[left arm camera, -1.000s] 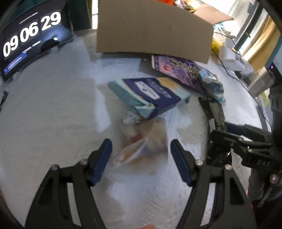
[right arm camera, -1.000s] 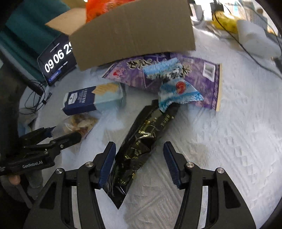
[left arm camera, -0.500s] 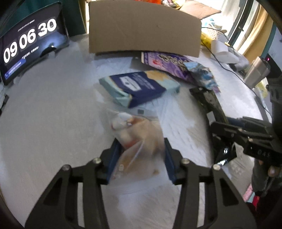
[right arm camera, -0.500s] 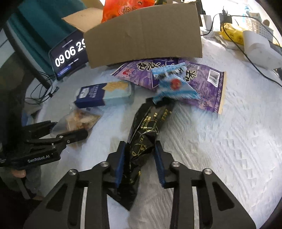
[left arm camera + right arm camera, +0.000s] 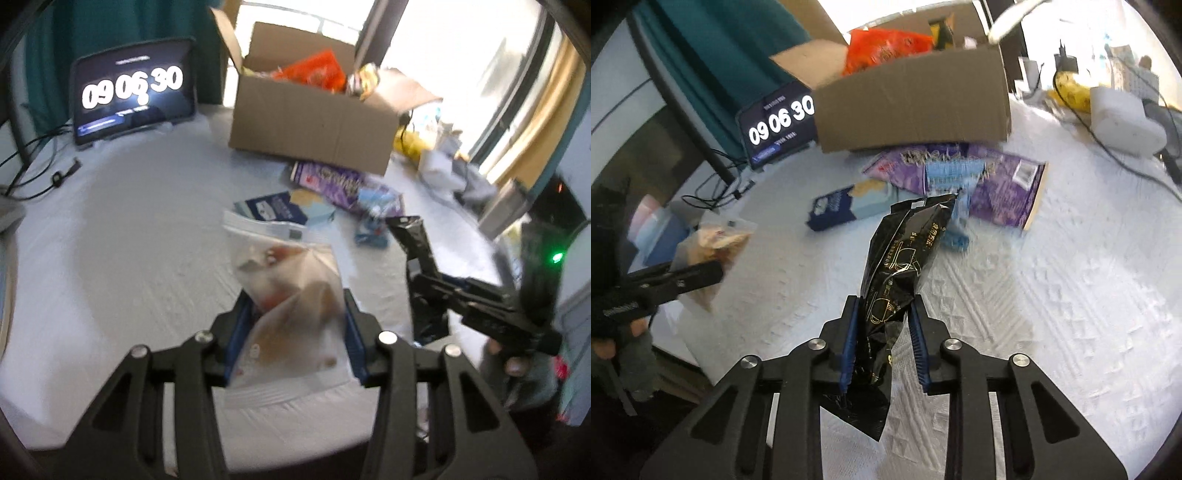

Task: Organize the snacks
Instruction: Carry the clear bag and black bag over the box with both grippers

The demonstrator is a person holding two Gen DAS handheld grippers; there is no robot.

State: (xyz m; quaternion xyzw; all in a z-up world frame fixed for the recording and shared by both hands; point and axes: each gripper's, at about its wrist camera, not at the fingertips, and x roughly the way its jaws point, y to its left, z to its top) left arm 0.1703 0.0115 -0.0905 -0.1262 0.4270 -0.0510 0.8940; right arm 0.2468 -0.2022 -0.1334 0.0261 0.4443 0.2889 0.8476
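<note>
The left gripper (image 5: 293,325) pinches a clear bag (image 5: 291,288) and the right gripper (image 5: 884,334) clamps a black packet (image 5: 901,266), both lifted off the white cloth (image 5: 1052,295), short of the box (image 5: 314,122)

Left gripper (image 5: 293,323) angled downward over the surface's near edge, blue-padded fingers (image 5: 236,328) pinched on a clear bag, right gripper (image 5: 884,341) likewise tilted down, fingers (image 5: 849,343) clamped on a black packet, a bare hand (image 5: 511,363) gripping the right gripper's handle
</note>
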